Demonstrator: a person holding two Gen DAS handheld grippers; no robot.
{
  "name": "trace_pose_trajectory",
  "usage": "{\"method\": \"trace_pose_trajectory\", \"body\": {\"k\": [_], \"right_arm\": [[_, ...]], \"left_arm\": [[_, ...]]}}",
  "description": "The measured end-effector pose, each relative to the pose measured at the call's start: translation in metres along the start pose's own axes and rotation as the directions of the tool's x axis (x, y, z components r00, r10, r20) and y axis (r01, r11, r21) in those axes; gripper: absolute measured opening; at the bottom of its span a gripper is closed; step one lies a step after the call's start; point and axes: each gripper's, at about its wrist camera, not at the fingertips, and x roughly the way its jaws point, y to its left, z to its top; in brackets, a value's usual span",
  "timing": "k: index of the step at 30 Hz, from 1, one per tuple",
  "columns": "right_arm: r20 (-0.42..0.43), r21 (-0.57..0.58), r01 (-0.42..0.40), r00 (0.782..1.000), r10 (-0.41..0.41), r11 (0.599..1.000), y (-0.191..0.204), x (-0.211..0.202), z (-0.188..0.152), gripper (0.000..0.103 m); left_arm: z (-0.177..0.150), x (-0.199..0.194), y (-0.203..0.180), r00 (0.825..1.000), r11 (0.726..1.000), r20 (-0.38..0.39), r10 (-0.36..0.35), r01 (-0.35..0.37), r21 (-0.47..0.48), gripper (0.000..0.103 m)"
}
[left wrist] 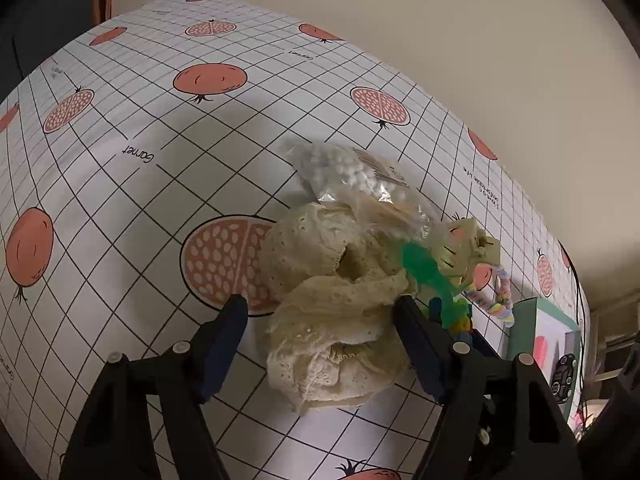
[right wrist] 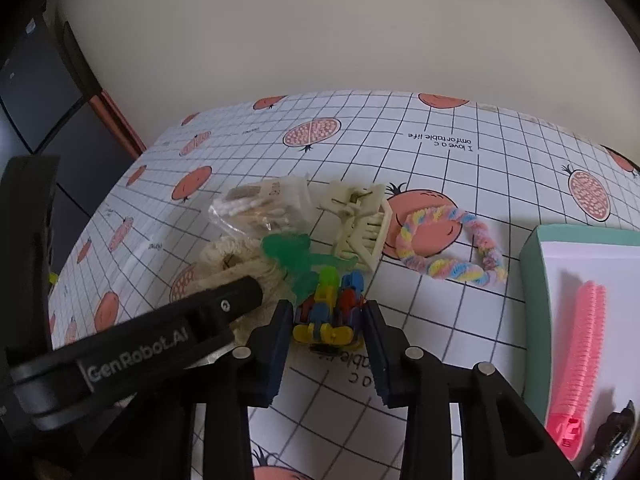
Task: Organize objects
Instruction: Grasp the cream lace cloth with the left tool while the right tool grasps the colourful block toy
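both claws down in the little pile on the pomegranate-print grid tablecloth point(left wrist: 120, 184)

my left claw point(left wrist: 320, 312) is spread wide with its fingers on either side of the cream lace fabric scrunchie point(left wrist: 332, 312), not squeezing it. my right claw point(right wrist: 326, 316) has its fingers right up against both sides of the multicolour plastic block toy point(right wrist: 328, 308); looks clamped on it, and the toy sits on the cloth. just behind that is the translucent green plastic piece point(right wrist: 296, 258), then the clear plastic bag of cotton swabs point(right wrist: 260, 208) and the cream plastic claw hair clip point(right wrist: 360, 224), all touching or overlapping. the pastel twisted chenille loop point(right wrist: 452, 244) lies just to the right of the clip. at the far right is a teal-edged box point(right wrist: 534, 280) with a pink ribbed plastic thing point(right wrist: 580, 356) inside.
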Motion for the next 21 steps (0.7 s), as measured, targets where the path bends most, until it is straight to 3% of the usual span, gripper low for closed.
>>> {"method": "trace_pose_trajectory", "body": {"k": [7, 13, 21], "right_arm": [[-0.051, 0.009, 0.0, 0.999, 0.0, 1.0, -0.007, -0.006, -0.001, 0.038], [-0.108, 0.014, 0.018, 0.994, -0.017, 1.0, -0.011, -0.009, -0.003, 0.038], [-0.134, 0.037, 0.009, 0.991, -0.003, 0.999, -0.015, -0.01, -0.004, 0.038]], "left_arm": [[0.0, 0.002, -0.007, 0.999, 0.998, -0.002, 0.041, -0.041, 0.052, 0.066], [-0.002, 0.004, -0.015, 0.997, 0.992, -0.011, 0.072, -0.071, 0.104, 0.044], [-0.004, -0.003, -0.019, 0.998, 0.99, -0.035, 0.056, -0.051, 0.135, 0.017]]}}
